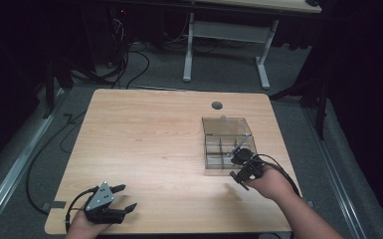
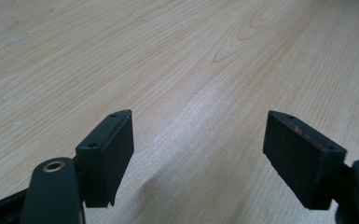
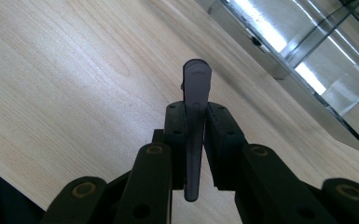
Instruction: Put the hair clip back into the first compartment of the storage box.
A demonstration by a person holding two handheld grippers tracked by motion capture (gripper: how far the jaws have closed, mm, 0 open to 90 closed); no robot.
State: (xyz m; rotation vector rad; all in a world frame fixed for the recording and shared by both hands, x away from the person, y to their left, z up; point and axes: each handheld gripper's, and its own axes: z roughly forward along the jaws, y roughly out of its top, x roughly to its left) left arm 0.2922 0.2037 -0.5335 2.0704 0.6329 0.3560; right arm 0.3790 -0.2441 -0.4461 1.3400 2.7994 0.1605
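My right gripper [image 1: 239,162] [image 3: 196,112] is shut on a slim dark purple-grey plastic piece [image 3: 196,88] with a rounded end that sticks out past the jaw tips. It hovers at the near right corner of a clear compartment box [image 1: 226,122] [image 3: 303,79] whose lid stands open. The box's dividers show in the right gripper view at the upper right. My left gripper [image 1: 128,196] [image 2: 200,121] rests near the table's front left edge, open, with bare wood between its pads [image 2: 109,149].
The light wooden table [image 1: 149,139] has a round grey cable hole [image 1: 217,105] at the back. Beyond it stand a white-legged desk [image 1: 229,35] and loose cables [image 1: 124,64] on the grey floor.
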